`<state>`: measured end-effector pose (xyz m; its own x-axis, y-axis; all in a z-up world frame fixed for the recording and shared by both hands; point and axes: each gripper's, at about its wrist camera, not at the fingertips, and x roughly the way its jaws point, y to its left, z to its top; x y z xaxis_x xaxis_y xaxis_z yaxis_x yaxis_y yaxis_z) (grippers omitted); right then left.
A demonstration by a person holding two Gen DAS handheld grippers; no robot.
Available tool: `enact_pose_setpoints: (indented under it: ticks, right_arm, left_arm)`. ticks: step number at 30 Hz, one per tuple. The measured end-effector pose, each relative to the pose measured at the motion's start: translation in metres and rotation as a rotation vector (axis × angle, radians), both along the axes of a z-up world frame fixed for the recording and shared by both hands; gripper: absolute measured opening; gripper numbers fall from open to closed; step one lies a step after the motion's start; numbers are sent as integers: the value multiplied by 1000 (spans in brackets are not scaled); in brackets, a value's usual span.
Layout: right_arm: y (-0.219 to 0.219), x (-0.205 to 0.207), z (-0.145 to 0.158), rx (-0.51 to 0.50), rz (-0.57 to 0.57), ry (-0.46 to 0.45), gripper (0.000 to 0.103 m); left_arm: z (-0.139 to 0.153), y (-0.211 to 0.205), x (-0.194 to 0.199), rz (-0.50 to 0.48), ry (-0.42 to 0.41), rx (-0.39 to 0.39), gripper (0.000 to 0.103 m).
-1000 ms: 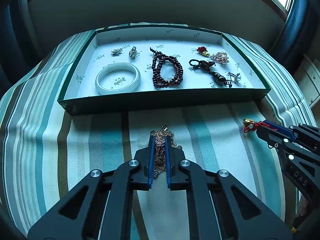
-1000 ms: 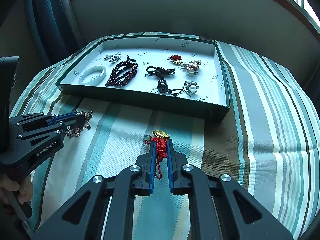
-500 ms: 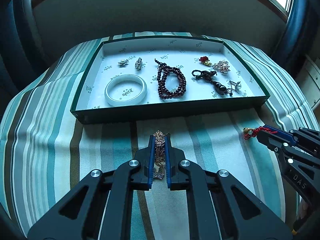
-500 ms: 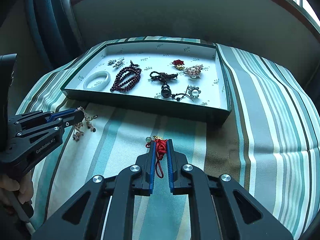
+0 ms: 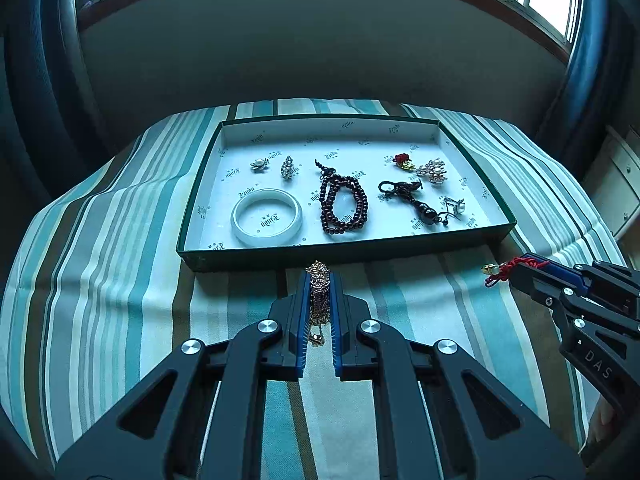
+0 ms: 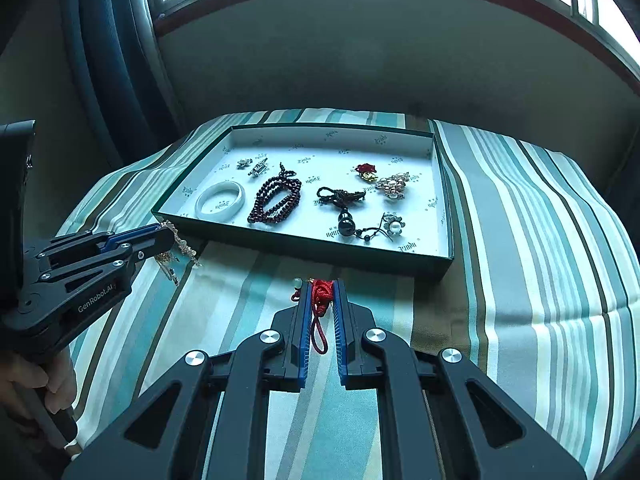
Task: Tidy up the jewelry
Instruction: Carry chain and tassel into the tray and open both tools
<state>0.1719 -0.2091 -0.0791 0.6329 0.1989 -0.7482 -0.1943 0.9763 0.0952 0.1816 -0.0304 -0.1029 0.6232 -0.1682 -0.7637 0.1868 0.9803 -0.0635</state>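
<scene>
**Both grippers loaded before the tray**

The right gripper (image 6: 320,286) pinches a red cord charm (image 6: 321,295), its loop hanging between the fingers. At left, the left gripper (image 6: 166,236) clamps a gold chain (image 6: 178,254) dangling over the striped cloth (image 6: 520,240). Beyond sits the tray (image 6: 304,249) with a white bangle (image 6: 220,201), dark beads (image 6: 276,200) and brooches.

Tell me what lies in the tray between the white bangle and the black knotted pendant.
The dark red bead bracelet lies coiled between the white bangle and the black knotted pendant, apart from both. Both wrist views show it; the left is clearest.
</scene>
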Motion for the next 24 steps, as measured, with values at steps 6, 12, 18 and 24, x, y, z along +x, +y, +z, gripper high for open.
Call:
enact_pose_setpoints:
  ticks: [6, 12, 18, 24]
  right_arm:
    - [2, 2, 21, 15, 4, -56, 11]
    - [2, 14, 38, 31, 8, -103, 11]
    - [4, 41, 49, 44, 10, -139, 11]
    - [9, 79, 59, 41, 10, -181, 11]
  left_arm:
    - [21, 3, 4, 3, -48, -7, 9]
    - [39, 1, 17, -7, -91, -7, 9]
    - [54, -9, 45, -18, -136, 4, 9]
    - [59, -15, 83, -14, -152, 4, 9]
